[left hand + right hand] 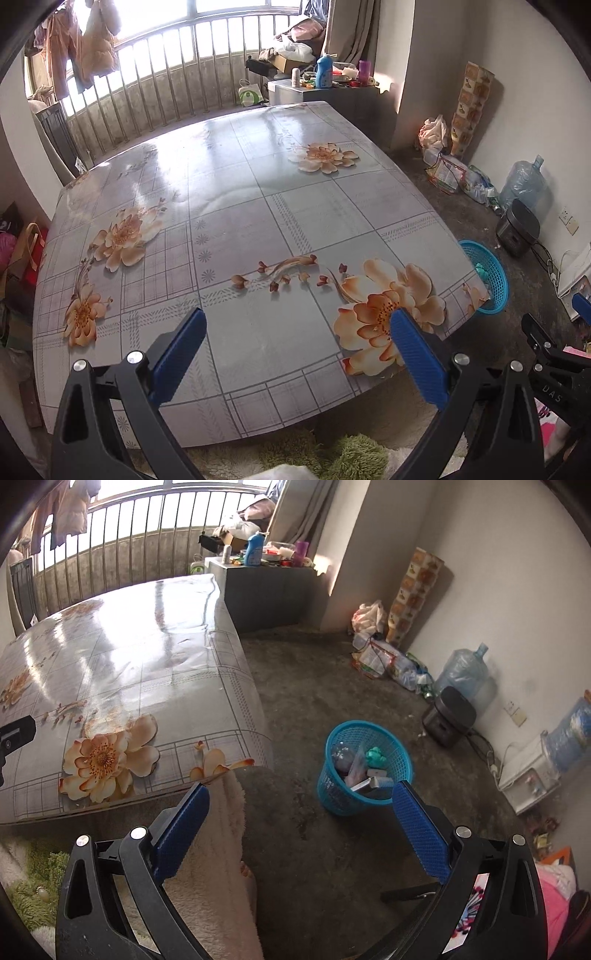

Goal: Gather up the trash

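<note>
Left wrist view: the left tool (297, 325) was held wide apart over the flowered bench (236, 206), with nothing between its blue pads. The right tool (301, 799) was also spread wide and gripped nothing, above the grey floor (314, 686). Trash was seen inside the blue basket (364, 731), which stood on the floor just beside the bench corner.
</note>
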A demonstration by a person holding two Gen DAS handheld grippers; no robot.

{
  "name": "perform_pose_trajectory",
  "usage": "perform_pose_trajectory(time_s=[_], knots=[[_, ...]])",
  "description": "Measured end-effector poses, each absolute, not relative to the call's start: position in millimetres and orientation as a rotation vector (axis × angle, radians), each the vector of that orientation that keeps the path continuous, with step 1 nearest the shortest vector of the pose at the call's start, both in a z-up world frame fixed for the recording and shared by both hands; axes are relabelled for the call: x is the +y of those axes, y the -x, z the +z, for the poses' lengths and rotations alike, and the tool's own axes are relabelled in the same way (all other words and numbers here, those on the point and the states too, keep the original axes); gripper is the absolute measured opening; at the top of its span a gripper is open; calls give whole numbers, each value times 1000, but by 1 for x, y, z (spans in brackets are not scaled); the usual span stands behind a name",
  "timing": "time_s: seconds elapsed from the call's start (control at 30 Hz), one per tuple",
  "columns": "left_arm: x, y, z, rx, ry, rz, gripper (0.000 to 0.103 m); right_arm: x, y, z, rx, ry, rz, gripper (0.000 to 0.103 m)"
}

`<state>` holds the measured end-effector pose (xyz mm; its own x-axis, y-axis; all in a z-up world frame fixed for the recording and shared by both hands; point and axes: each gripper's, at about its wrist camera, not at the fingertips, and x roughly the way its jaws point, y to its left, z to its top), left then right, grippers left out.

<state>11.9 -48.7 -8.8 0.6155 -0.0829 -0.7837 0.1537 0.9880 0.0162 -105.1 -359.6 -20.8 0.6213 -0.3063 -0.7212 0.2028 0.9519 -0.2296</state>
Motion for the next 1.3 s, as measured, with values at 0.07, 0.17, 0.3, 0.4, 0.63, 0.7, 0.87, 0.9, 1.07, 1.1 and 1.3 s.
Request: perform_pose_trajectory(time_s=[0.07,0.17,0.3,0.4,0.63,0.7,0.87,0.9,1.07,1.1,1.3], knots=[[-52,-13,-9,907,-99,-143,98,-362,106,-21,854,128,-304,95],[-58,-14,-8,911,-125,-147,98,-366,108,-22,857,112,-317,95],[-64,-14,-8,911,-145,-161,98,-366,109,-23,862,98,-326,95],[-68,-14,-8,911,-156,-165,98,-366,111,-23,862,93,-327,95],[-70,-15,-9,914,-163,-167,98,-367,113,-21,860,88,-329,95],[-70,-14,-9,913,-163,-167,98,-366,113,-21,860,91,-329,95],[-67,-17,-11,918,-154,-165,98,-365,112,-18,860,99,-328,95],[-66,-17,-11,919,-153,-164,98,-365,112,-18,861,100,-328,95],[-62,-19,-13,930,-145,-166,98,-361,111,-17,865,111,-321,95],[-62,-19,-14,931,-143,-166,98,-361,111,-17,864,114,-321,95],[-59,-21,-11,926,-130,-166,98,-359,109,-13,862,125,-316,95]])
